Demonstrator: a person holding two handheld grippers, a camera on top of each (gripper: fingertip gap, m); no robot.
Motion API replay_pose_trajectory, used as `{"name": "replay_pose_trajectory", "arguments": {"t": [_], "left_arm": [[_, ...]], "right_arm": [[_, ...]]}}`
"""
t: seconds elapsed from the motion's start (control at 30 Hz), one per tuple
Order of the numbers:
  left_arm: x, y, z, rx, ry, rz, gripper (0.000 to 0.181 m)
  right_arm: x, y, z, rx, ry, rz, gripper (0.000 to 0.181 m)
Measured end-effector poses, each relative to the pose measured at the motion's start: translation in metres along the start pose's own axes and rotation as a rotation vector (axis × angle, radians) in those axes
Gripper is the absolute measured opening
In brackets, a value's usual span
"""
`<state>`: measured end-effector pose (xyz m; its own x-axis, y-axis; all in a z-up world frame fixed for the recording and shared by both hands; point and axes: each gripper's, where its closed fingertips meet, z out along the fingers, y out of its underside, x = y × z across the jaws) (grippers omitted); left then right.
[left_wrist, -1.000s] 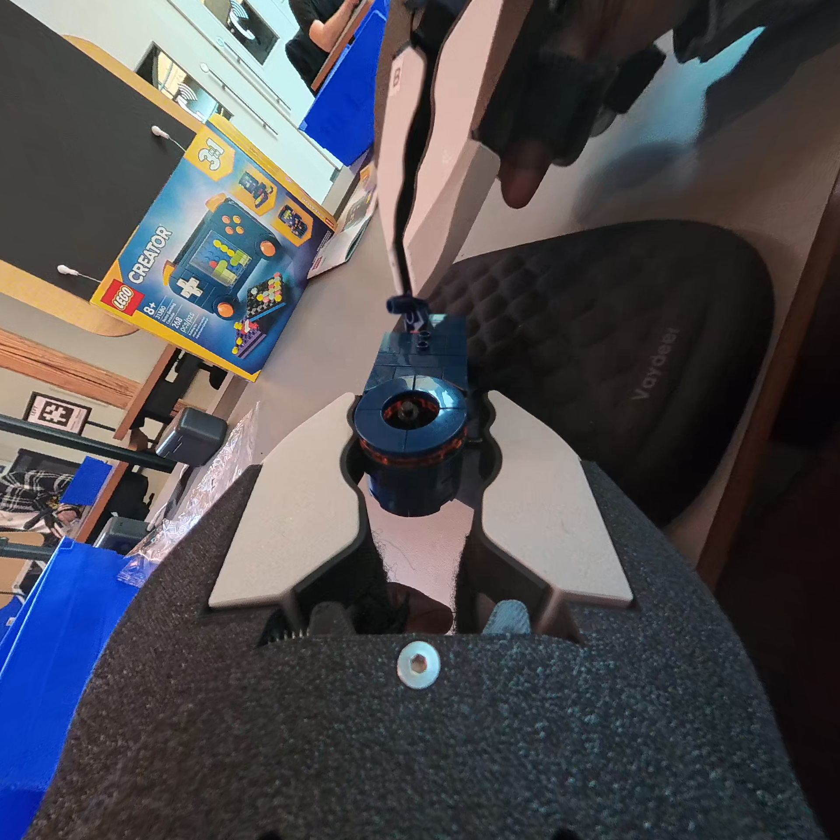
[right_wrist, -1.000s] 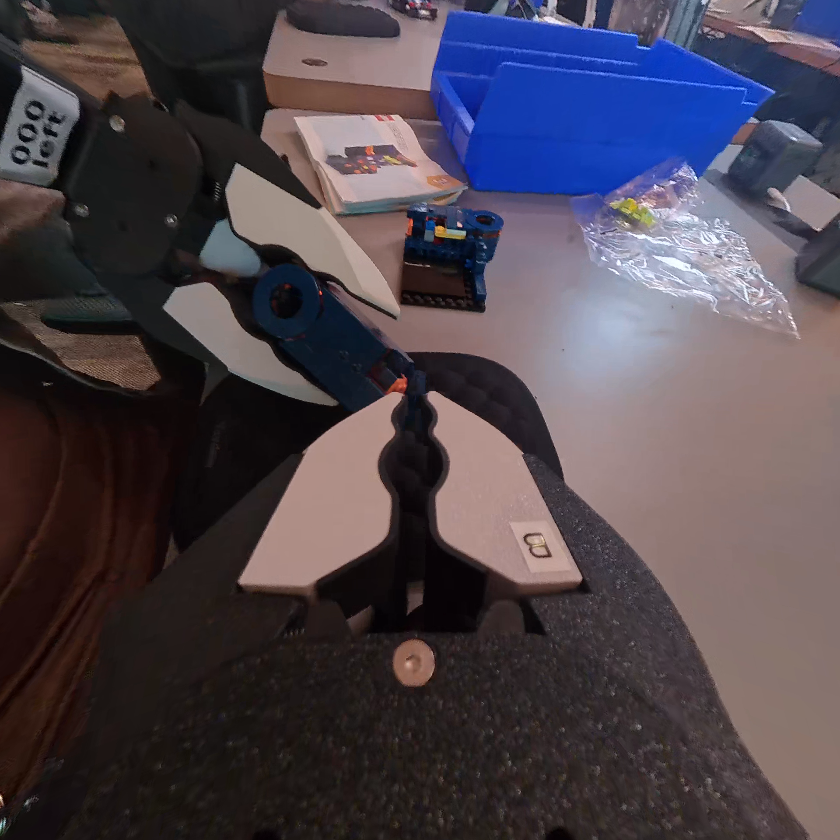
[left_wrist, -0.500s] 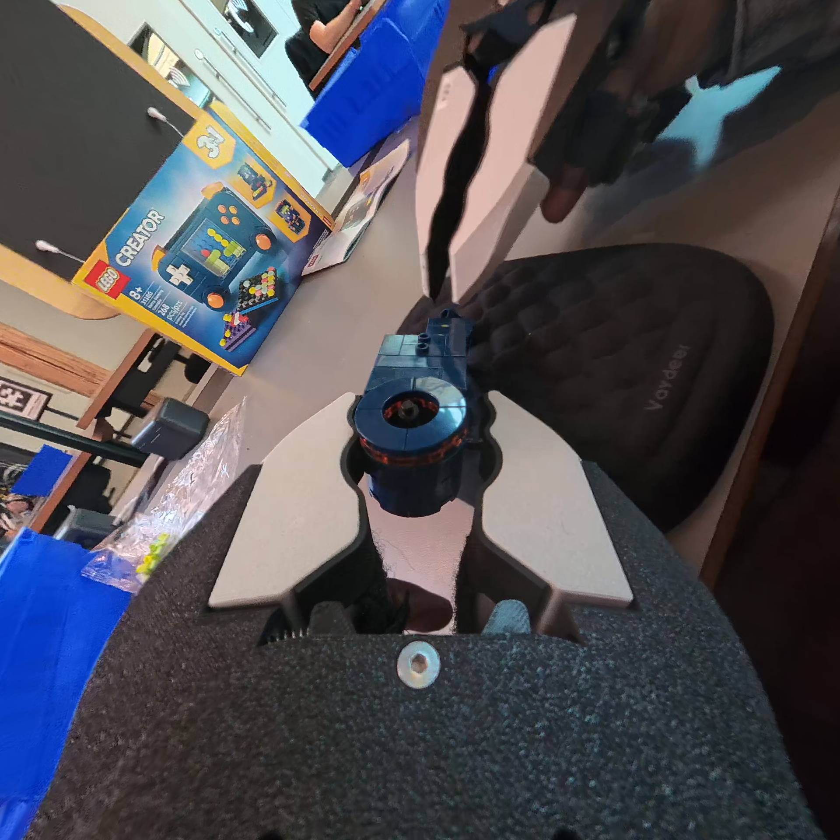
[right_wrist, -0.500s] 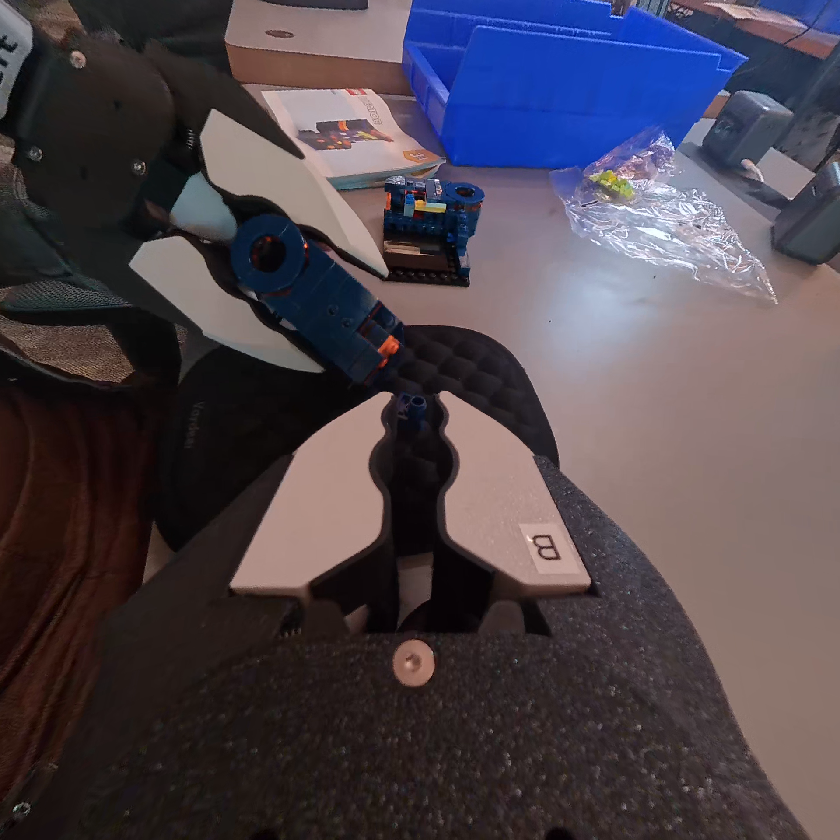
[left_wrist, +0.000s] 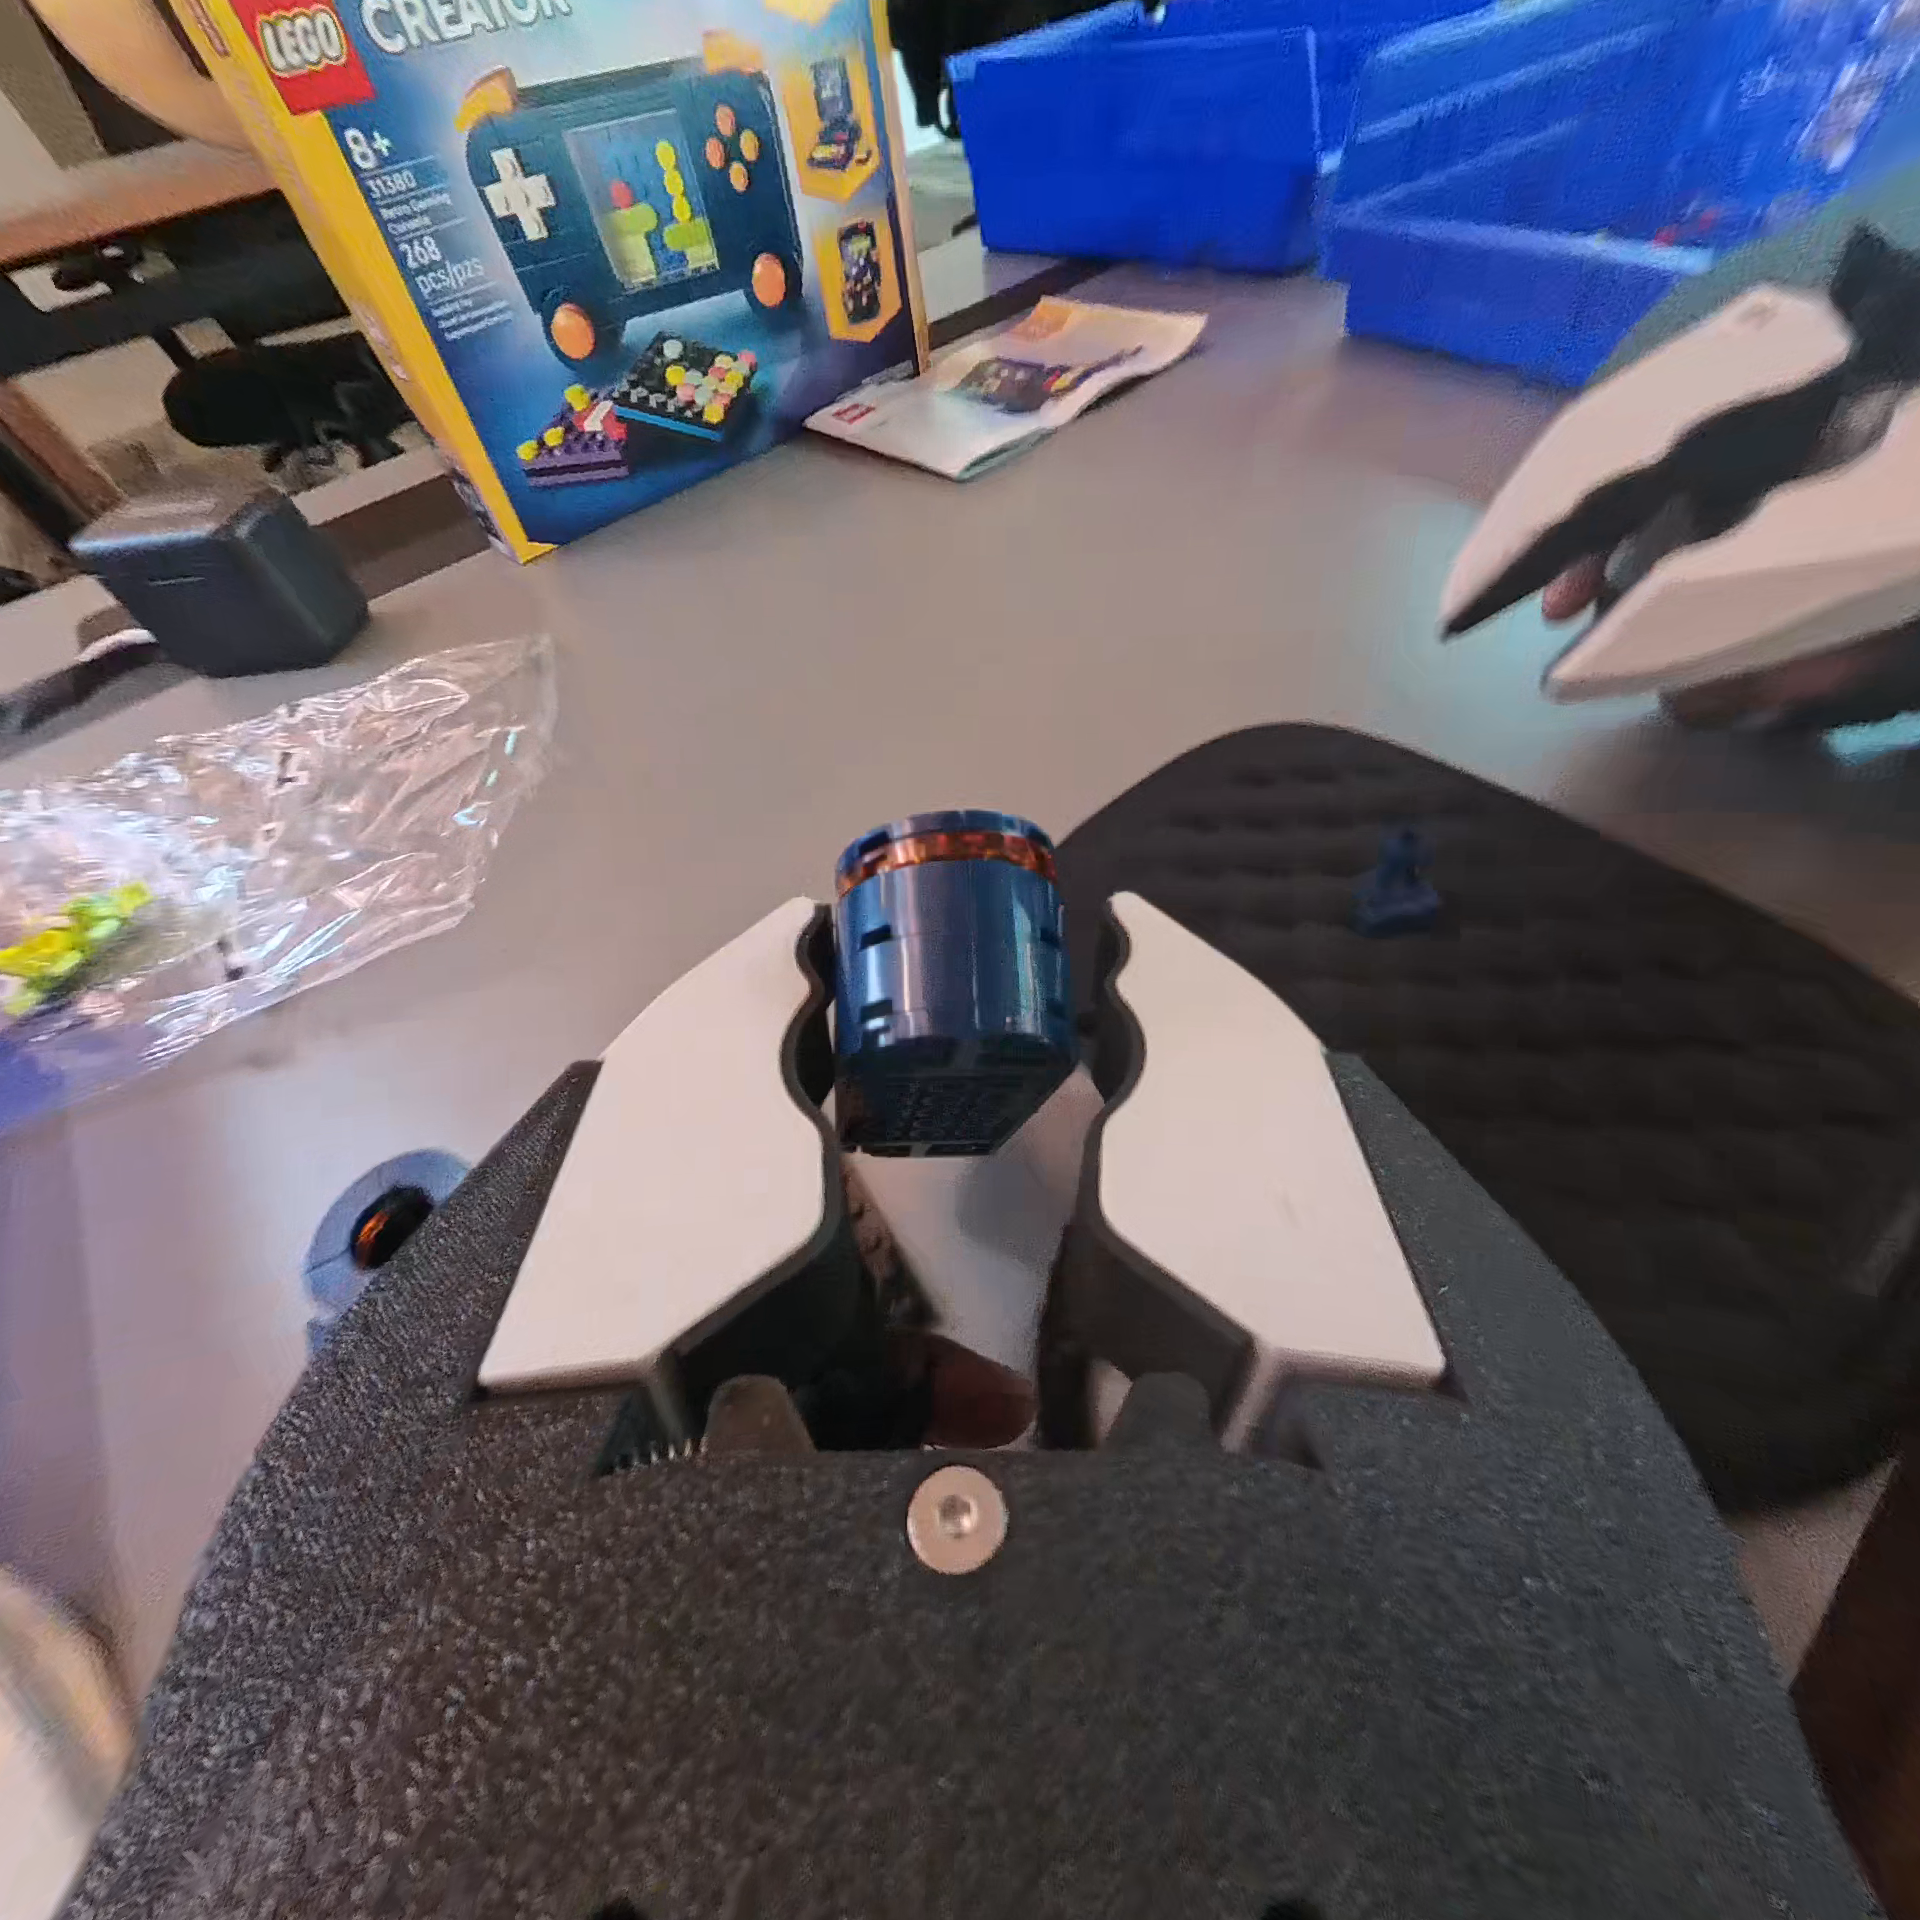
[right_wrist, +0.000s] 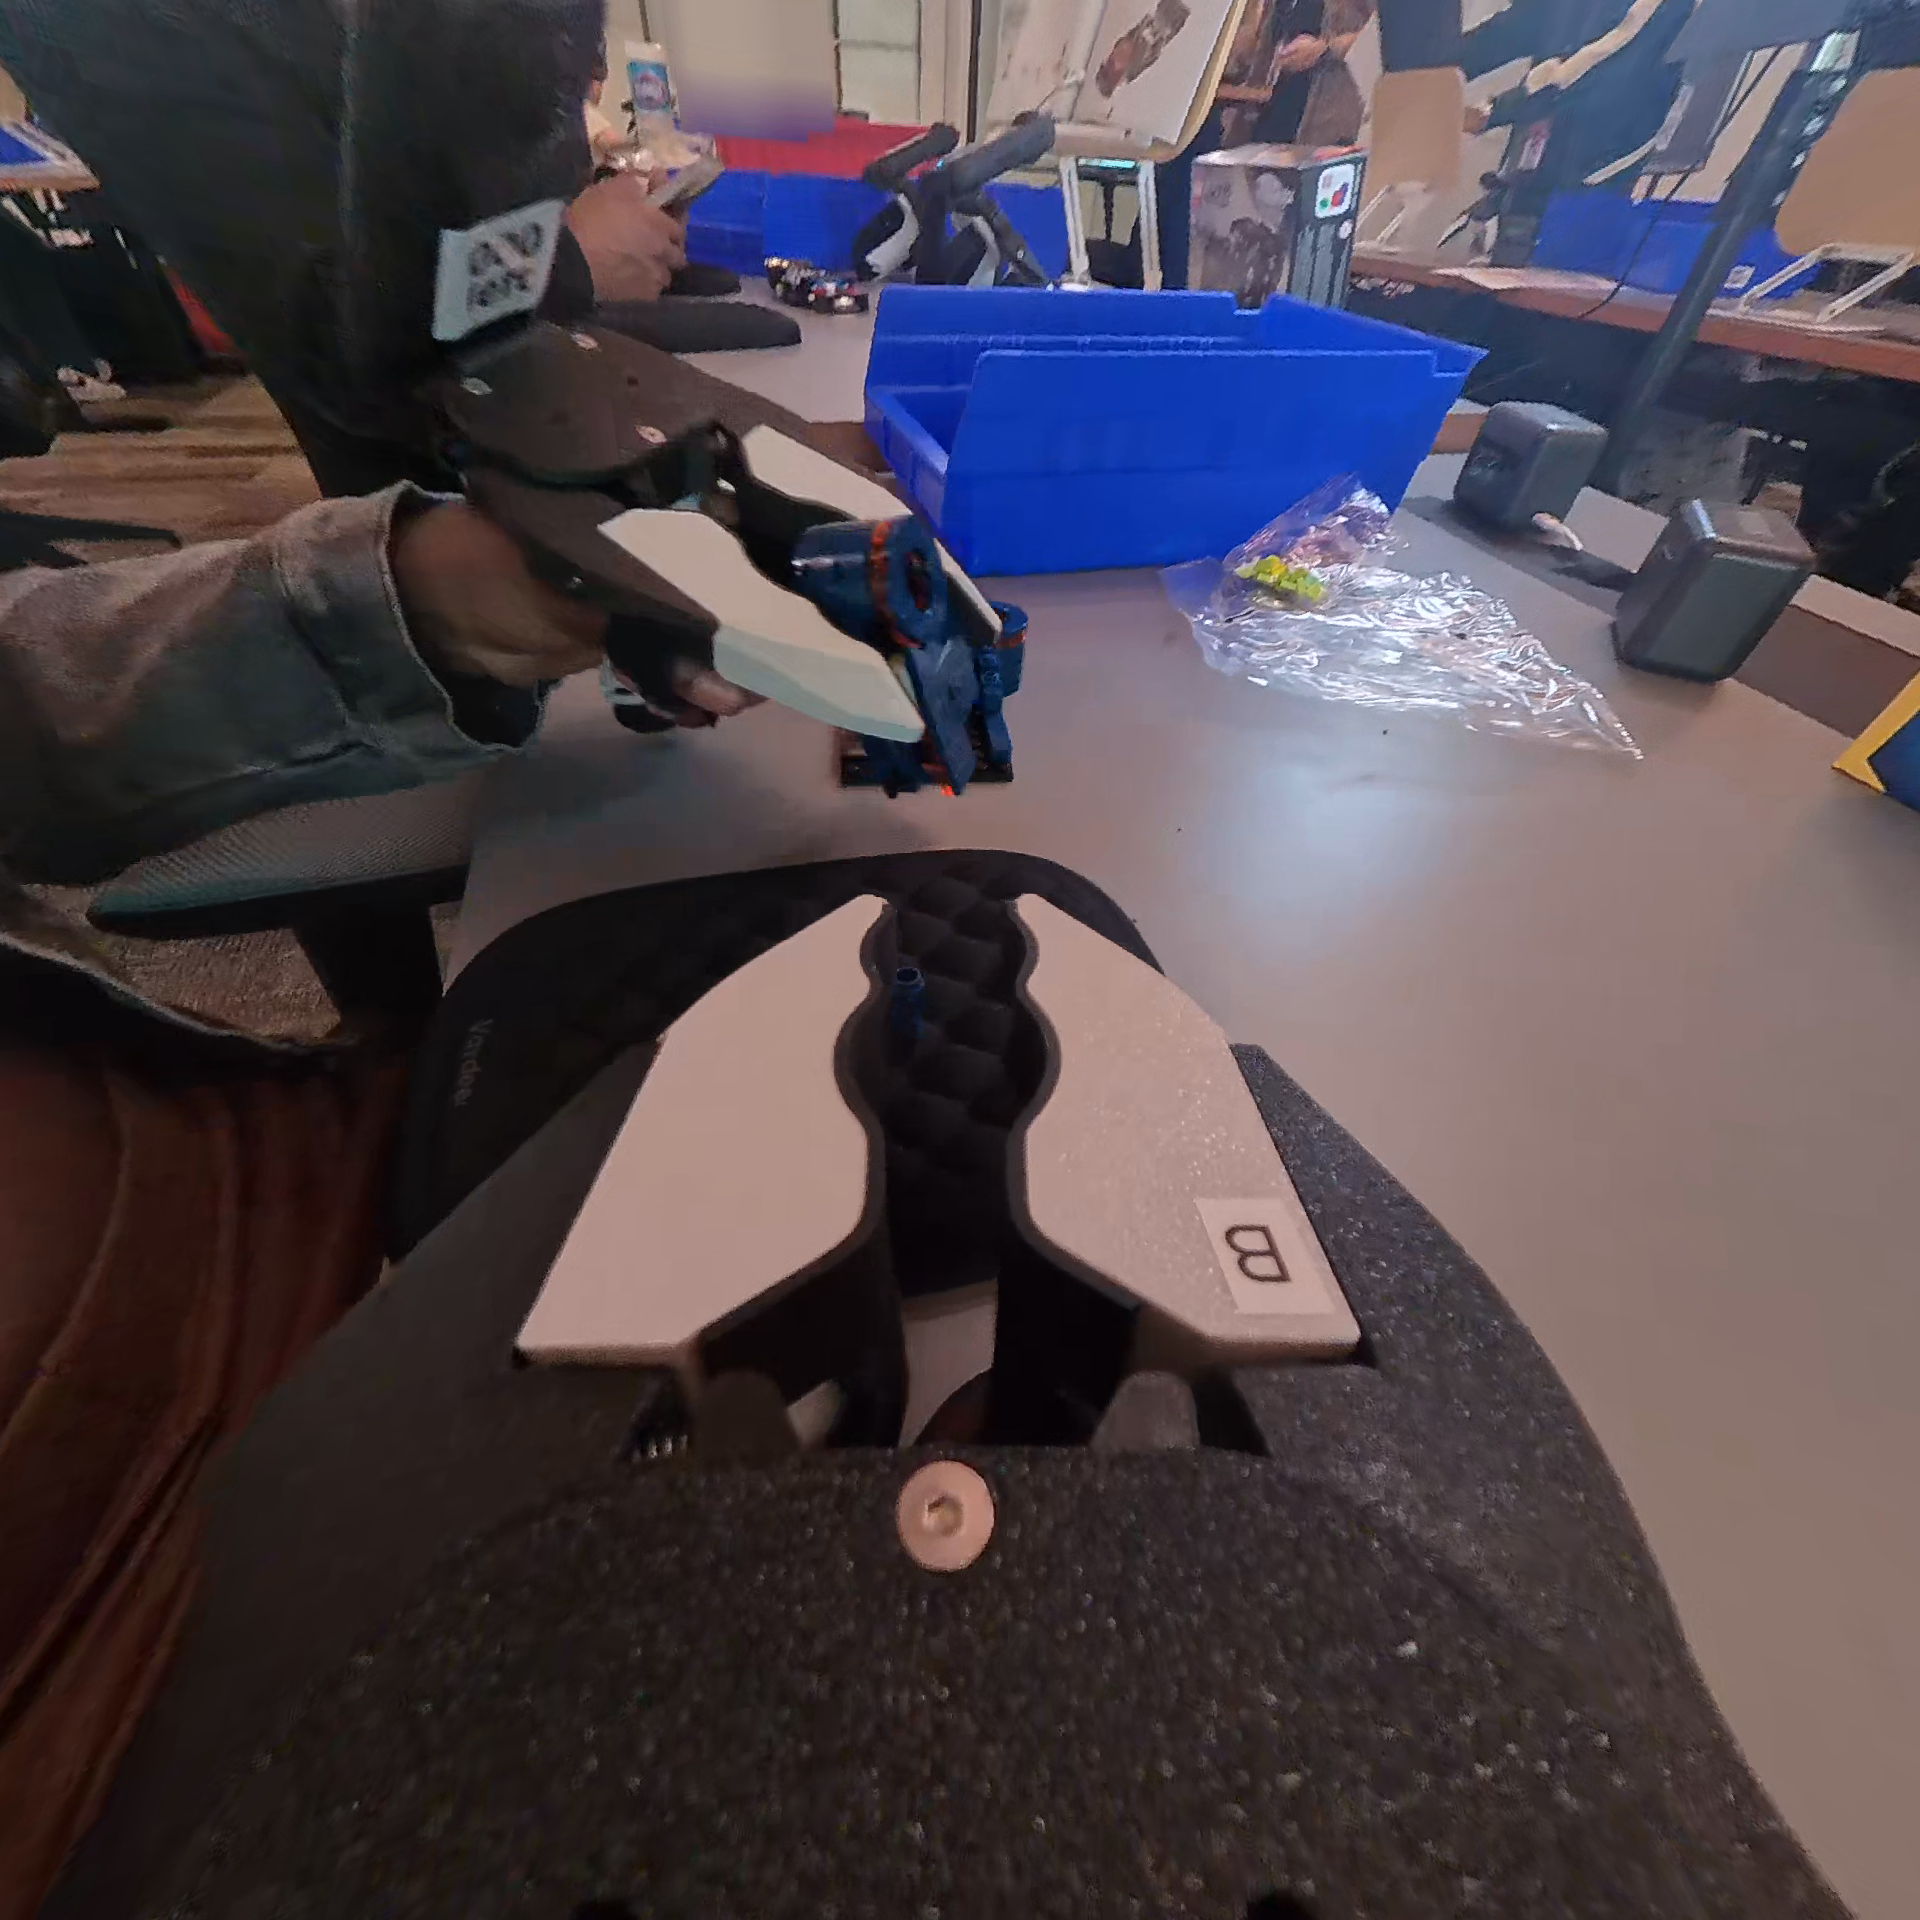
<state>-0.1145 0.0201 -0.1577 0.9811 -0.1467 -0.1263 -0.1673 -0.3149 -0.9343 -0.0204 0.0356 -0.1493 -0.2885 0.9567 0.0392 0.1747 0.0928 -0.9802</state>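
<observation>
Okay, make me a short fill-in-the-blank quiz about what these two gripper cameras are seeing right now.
1. The left gripper is shut on a dark blue brick assembly with a thin ____ band round its top.
2. The right gripper is open, and a small blue brick piece lies on the ____ wrist pad between its fingers.
3. The clear plastic bag holds ____ pieces.

Missing words: orange; black; yellow-green

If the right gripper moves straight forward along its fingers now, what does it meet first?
Most likely the small blue piece lying on the black pad, seen between the open fingers of the right gripper. Depth is unclear; it may pass above.
</observation>
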Motion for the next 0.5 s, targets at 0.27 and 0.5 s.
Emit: {"name": "replay_pose_trajectory", "arguments": {"t": [0.27,0.5], "left_arm": [[-0.031,-0.019,0.050,-0.021,-0.036,-0.036,0.046],[-0.028,-0.025,0.106,-0.052,0.017,-0.057,0.047]], "right_arm": [[0.006,-0.011,-0.010,0.105,0.027,0.020,0.015],[0.008,-0.016,-0.015,0.150,0.038,0.033,0.013]]}}
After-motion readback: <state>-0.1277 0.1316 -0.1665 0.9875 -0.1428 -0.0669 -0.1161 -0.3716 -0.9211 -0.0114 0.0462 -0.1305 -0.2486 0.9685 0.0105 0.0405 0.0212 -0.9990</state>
